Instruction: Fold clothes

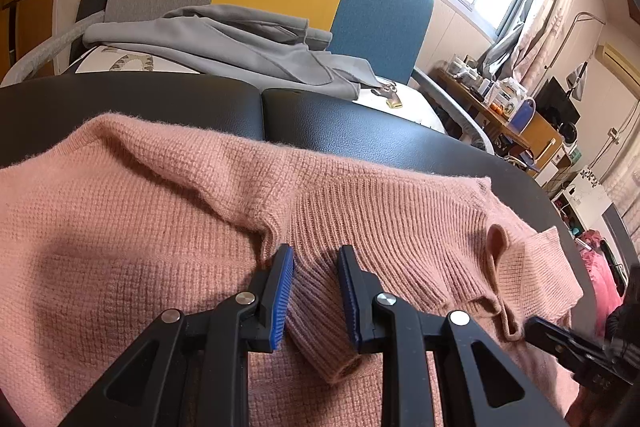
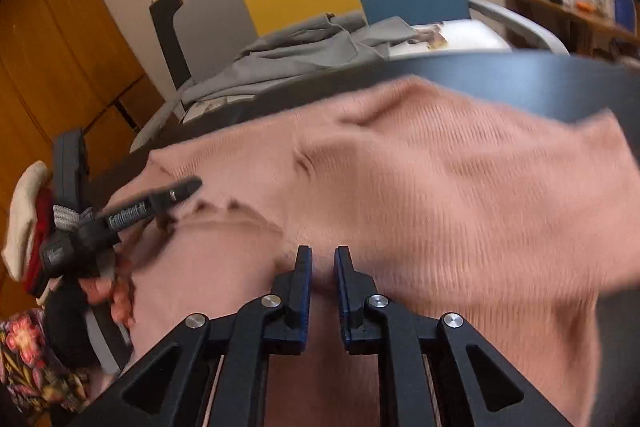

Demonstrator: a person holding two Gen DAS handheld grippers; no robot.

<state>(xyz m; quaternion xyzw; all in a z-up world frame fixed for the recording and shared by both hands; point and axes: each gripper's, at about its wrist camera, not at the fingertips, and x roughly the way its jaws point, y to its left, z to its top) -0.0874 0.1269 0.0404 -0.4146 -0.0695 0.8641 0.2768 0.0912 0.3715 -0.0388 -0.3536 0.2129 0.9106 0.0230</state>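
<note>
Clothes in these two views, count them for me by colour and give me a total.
Pink knitted sweater on the black table: 1
Grey fabric garment on the chair: 1
Total: 2

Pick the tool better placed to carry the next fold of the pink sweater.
Left, probably. The left tool is clamped on a ribbed bunch of the sweater. The right tool has a narrow gap with only a little knit in it, no clear grip, and its view is blurred.
</note>
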